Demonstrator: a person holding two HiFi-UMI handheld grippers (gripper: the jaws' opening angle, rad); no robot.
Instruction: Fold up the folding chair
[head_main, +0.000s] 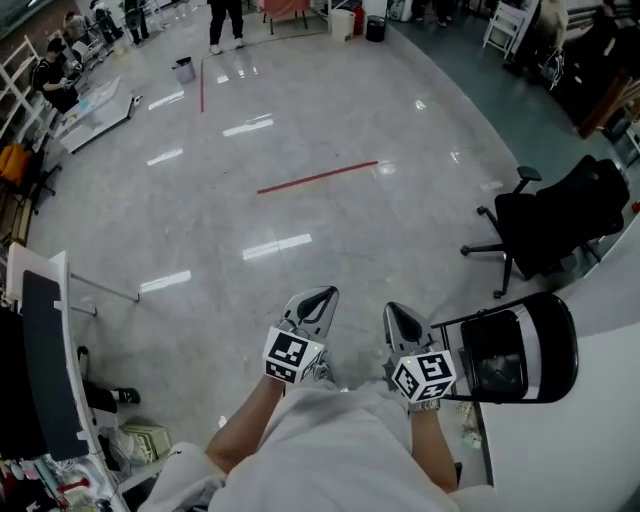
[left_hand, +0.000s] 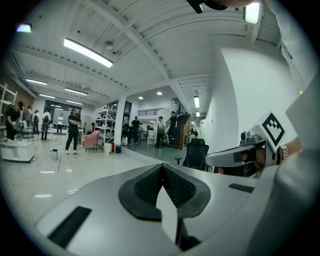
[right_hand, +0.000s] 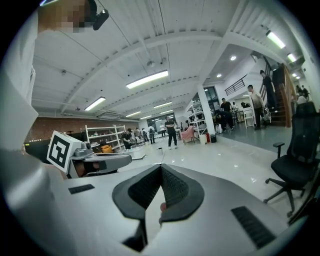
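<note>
Task item: white-framed, black-panelled folding chair (head_main: 500, 360), seen in the head view only. It stood just right of the right gripper's fingertips, against the edge of a white tabletop (head_main: 590, 440). Whether it was opened out or folded could not be judged from this angle. Neither gripper touched it.

Grey, wedge-shaped right gripper (head_main: 402, 318): its fingers (right_hand: 175, 187) were closed tip to tip, with nothing between the ribbed black pads. Only room showed beyond them.

Grey, wedge-shaped left gripper (head_main: 318, 300): its fingers (left_hand: 181, 189) were likewise pressed together and empty.

The two grippers sat side by side, near each other but apart, in front of the person's white-sleeved arms. Both pointed out over the floor, a little below level, with the black-and-white marker cubes at the wrist end.

Surroundings, working outward from the fingertips:
- glossy pale-grey floor (head_main: 330, 110) ahead of and beneath both pairs of tips
- black swivel office chair (head_main: 560, 220) ahead and to the right of the right fingers, well apart from them
- red tape strip (head_main: 318, 177) on the floor, well ahead of both pairs of tips
- small grey bucket (head_main: 183, 69) far ahead and left of the left fingers
- several standing people (left_hand: 73, 131) further off, along the far side of the hall
- tall white-framed black panel (head_main: 45, 360) well to the left of the left fingers; what it was could not be made out
</note>
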